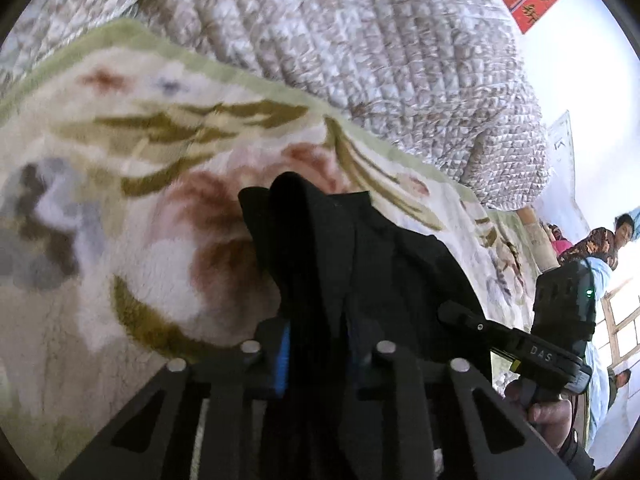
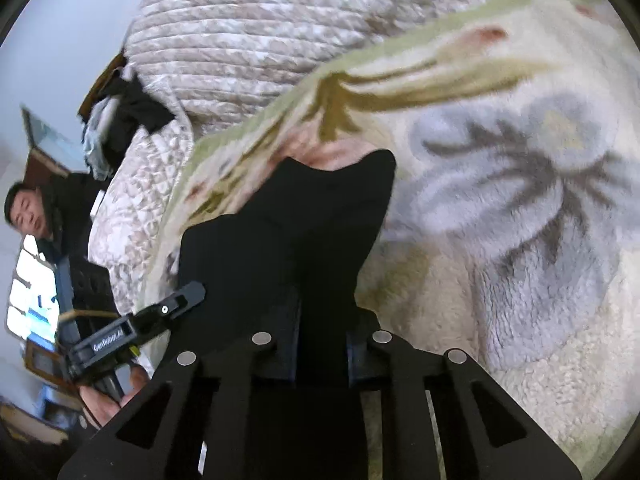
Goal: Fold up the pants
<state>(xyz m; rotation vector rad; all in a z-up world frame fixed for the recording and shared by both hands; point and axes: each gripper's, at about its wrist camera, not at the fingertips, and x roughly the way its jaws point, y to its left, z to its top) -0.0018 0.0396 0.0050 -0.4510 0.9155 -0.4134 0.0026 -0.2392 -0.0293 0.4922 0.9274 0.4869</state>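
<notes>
The black pants (image 1: 340, 248) hang bunched between both grippers, lifted above a floral fleece blanket (image 1: 120, 160). My left gripper (image 1: 318, 344) is shut on the pants, with the cloth squeezed between its blue-padded fingers and spilling forward and to the right. My right gripper (image 2: 322, 344) is shut on another part of the pants (image 2: 288, 232), whose cloth rises in two peaks in front of it. The right gripper also shows in the left wrist view (image 1: 516, 344), and the left gripper shows in the right wrist view (image 2: 136, 328). The fingertips are hidden by cloth.
The blanket (image 2: 500, 200) lies on a bed, with a quilted grey-beige cover (image 1: 380, 40) bunched behind it. People stand by the window at the side (image 2: 28, 208). A pile of dark clothes (image 2: 120, 112) lies at the bed's far end.
</notes>
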